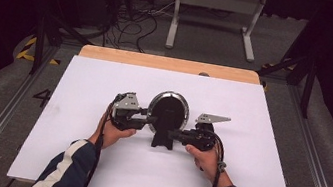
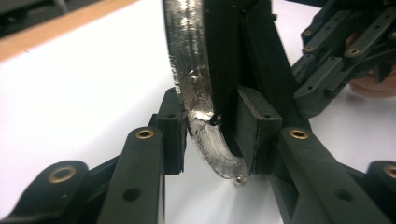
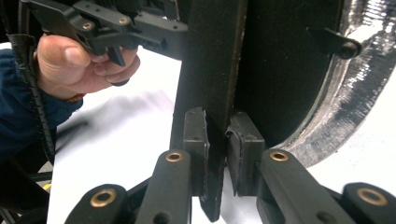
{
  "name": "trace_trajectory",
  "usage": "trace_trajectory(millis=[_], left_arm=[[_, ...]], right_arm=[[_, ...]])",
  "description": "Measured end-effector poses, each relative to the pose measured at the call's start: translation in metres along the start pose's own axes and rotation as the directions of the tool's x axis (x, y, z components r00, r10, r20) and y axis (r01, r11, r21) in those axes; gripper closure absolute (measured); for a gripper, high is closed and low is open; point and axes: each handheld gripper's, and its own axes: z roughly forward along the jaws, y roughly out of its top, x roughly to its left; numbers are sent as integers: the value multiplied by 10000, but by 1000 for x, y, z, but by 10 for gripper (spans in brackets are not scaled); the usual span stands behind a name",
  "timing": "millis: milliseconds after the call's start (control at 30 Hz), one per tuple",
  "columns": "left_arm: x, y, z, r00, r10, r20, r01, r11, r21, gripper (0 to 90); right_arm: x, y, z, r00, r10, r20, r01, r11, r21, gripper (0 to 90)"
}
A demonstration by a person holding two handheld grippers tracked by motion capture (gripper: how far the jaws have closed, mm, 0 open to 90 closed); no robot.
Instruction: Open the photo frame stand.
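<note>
So you've got the round mirror [image 1: 168, 110] standing up near the middle of the white bench [image 1: 69, 149], back side facing you, and you're working it from both sides, which makes sense for a thing that'd tip the moment you tug one part. Your left gripper [image 1: 148, 119] comes in from the left and is pinched on the silver rim [image 2: 196, 100]: in the left gripper view the shiny edge sits right between the pads, one pad against its outer face and one behind it, so that hand looks like the anchor keeping the mirror upright. Your right gripper [image 1: 171, 135] is clamped onto the black stand leg [image 3: 215, 93], low down, with both pads squeezing the flat strip edge-on. My guess is you're folding or adjusting the stand [image 1: 163, 134] against the back of the frame, and gripping low on the strip gives you leverage near the foot. The foot rests on the bench between your two hands.
</note>
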Motion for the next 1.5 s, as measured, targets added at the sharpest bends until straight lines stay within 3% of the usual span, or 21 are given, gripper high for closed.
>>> trace_trajectory(millis=[200, 267, 467, 600, 900, 1067, 1100, 1367, 1500], left_arm=[[-6, 2, -1, 9975, 463, -533, -464, 9989, -14, 672], [-8, 4, -2, 9934, 756, -867, -760, 9971, -10, 684], [-13, 2, -3, 9861, 1079, -1261, -1091, 9940, -31, 684], [-12, -5, -6, 9894, 887, -1145, -912, 9957, -164, 688], [-9, -14, -7, 9994, 280, -183, -291, 9974, -661, 667], [-8, -15, -1, 9993, 303, 227, -297, 9992, -258, 595], [-8, -17, 2, 9990, 401, 211, -402, 9992, 35, 574], [-8, -20, 10, 9990, 442, -14, -441, 9984, 359, 617], [-13, -20, 15, 9954, 748, -606, -706, 9951, 691, 646]], right_arm=[[3, 1, -2, 10000, -55, 26, 55, 10000, 0, 793], [3, 2, -3, 9999, -87, 63, 87, 10000, -18, 787], [5, 2, -3, 9998, -128, 118, 127, 9999, 24, 786], [8, 2, -2, 9996, -239, 125, 237, 9996, 163, 789], [11, 0, 0, 9991, -337, 255, 327, 9986, 409, 786], [11, 0, 1, 9991, -351, 238, 341, 9986, 411, 786], [11, 0, 1, 9991, -353, 231, 343, 9986, 410, 786], [13, -1, 2, 9987, -460, 235, 449, 9979, 460, 790], [15, -1, 2, 9985, -504, 226, 492, 9975, 505, 793]])
